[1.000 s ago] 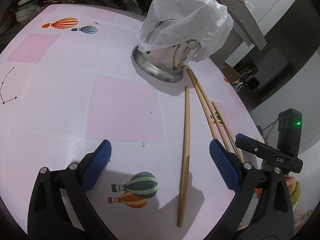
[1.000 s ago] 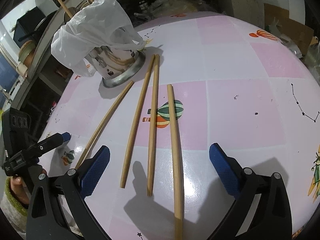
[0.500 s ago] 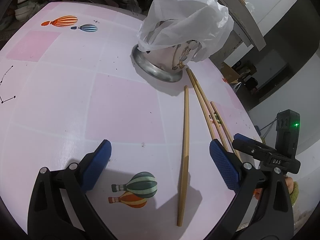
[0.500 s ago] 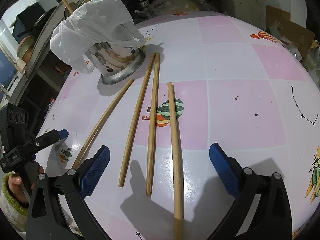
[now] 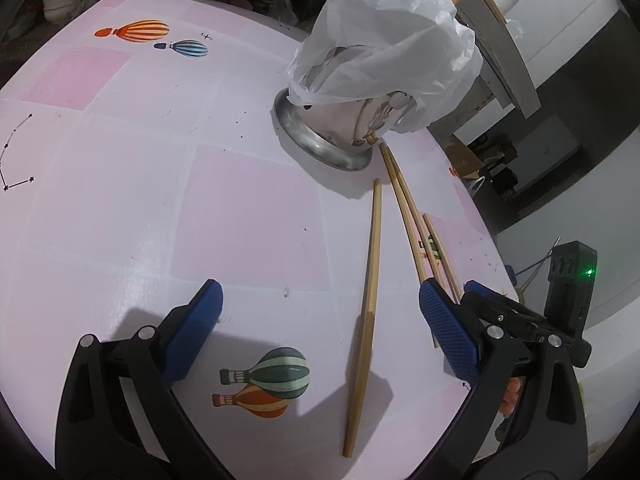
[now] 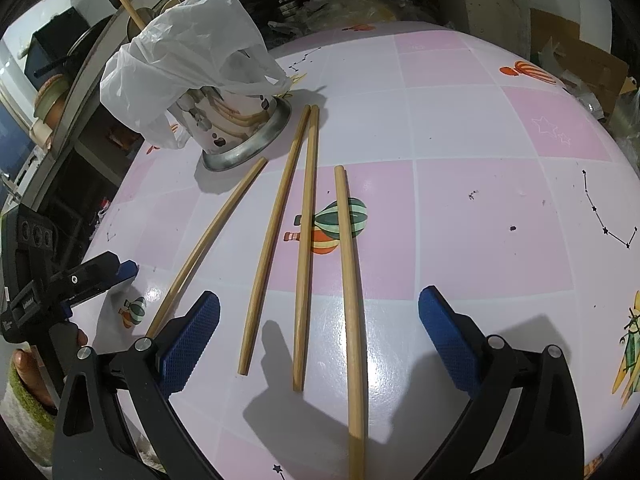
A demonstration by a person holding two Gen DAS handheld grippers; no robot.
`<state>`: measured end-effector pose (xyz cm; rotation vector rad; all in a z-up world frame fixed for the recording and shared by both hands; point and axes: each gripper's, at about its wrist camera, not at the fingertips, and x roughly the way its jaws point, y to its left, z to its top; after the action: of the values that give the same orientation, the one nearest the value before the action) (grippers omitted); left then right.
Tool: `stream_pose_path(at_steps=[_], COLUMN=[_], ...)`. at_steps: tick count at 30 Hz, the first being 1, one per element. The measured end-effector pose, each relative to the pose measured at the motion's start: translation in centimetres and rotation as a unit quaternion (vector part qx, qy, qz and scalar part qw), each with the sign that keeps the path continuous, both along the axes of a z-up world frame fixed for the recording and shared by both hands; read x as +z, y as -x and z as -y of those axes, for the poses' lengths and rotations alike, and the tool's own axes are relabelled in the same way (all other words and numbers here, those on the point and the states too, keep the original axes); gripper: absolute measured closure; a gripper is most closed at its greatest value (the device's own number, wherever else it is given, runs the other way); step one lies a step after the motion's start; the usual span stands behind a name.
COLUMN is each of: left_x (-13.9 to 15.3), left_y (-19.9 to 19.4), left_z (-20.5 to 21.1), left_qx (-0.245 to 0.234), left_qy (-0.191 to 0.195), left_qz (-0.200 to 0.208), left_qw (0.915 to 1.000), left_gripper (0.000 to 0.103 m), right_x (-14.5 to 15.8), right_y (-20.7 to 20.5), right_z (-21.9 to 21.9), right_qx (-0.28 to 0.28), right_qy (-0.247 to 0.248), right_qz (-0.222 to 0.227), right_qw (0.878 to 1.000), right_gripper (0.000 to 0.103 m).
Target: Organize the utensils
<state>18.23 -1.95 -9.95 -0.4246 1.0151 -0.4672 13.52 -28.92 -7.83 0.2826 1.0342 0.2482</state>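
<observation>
from the left wrist: pink-and-white checked tabletop (image 5: 248, 216) printed with hot-air balloons, white plastic bag (image 5: 392, 36) draped over a patterned holder (image 5: 344, 120) on a metal dish, grey shelving and a white wall behind; left gripper (image 5: 320, 336) spread wide above the surface, pinching nothing, one chopstick (image 5: 366, 300) lying flat between its blue pads (image 5: 448, 332) and three more just beyond the right pad. from the right wrist: same tabletop (image 6: 480, 208) with cluttered shelves and cardboard boxes around it; right gripper (image 6: 320, 340) also spread wide and empty, four chopsticks (image 6: 304, 240) fanned flat from near the bagged holder (image 6: 236, 124) toward the camera, three between its pads (image 6: 188, 344), the leftmost running under the left pad, the left gripper low at the far left table edge.
</observation>
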Motion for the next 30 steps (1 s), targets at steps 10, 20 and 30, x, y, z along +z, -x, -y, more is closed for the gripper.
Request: stream_pose_path(at_steps=[10, 20, 30], left_x=[0.0, 0.0, 0.0], left_y=[0.3, 0.5, 0.8], left_z=[0.3, 0.7, 0.9], left_qx=[-0.022, -0.028, -0.030], left_qy=[-0.012, -0.027, -0.039], left_qz=[0.012, 0.019, 0.030], left_qw=[0.9996, 0.9991, 0.9983], left_gripper=[0.008, 0.008, 0.008], right_x=[0.0, 0.1, 0.1], right_y=[0.0, -0.1, -0.1], right_z=[0.2, 0.2, 0.1], right_qx=[-0.004, -0.005, -0.003], right_qy=[-0.006, -0.003, -0.005], right_qz=[-0.001, -0.002, -0.002], right_qw=[1.000, 1.000, 1.000], right_gripper=[0.006, 0.006, 0.006])
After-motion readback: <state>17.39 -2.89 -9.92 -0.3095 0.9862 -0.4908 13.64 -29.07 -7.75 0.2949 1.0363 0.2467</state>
